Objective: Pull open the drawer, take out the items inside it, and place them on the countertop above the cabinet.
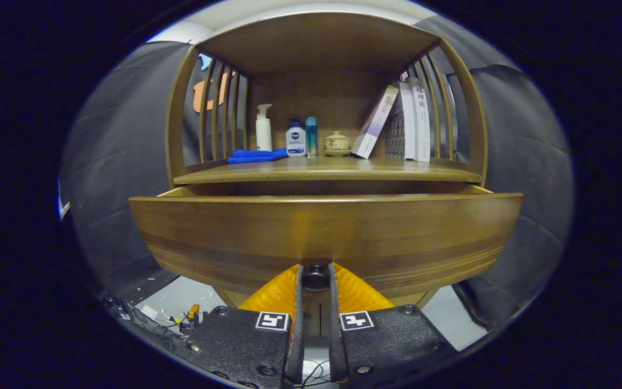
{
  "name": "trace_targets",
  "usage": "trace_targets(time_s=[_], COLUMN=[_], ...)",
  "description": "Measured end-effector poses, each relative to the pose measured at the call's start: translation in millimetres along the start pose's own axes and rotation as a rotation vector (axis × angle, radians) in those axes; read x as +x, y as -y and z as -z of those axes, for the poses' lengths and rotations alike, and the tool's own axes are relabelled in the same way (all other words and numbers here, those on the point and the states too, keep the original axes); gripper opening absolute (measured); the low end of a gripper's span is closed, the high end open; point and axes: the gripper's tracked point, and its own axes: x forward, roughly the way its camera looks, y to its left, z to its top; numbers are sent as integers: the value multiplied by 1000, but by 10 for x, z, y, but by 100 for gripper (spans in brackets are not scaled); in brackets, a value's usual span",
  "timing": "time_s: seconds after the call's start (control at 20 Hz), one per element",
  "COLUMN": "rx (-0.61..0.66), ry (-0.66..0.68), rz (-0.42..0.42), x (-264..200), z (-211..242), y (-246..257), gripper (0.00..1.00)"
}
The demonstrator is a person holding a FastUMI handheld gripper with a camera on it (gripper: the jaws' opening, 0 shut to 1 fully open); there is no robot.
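While the jaws (315, 276) stood closed on the dark knob (315, 276) at twelve o'clock from them, the drawer (325, 232) hung partly drawn out, its long front running from nine to three across the line of pull; its inside lay hidden behind that front, so I could not tell what it held; the surface (326, 170) above, carrying a blue cloth (256, 156), bottles and books, sat beyond at twelve o'clock; I judged a straight pull toward six came next.

Glossy wooden drawer (324, 237), soft cloth (257, 155)
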Motion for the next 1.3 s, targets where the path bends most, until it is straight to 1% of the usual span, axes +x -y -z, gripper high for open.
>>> trace_targets(time_s=[0.5, 0.75, 1.0, 1.05, 1.1, 1.3], rx=[-54, -96, -102, -103, -103, -129], ry=[-31, -51, -86, -103, -121, -139], rz=[-26, -60, -65, -61, -58, -138], x=[-624, -892, -950, -971, -1007, -1273], z=[293, 469, 518, 523, 519, 323], y=[-4, -2, 10, 16, 27, -104], gripper=[21, 22, 22, 23, 26, 46])
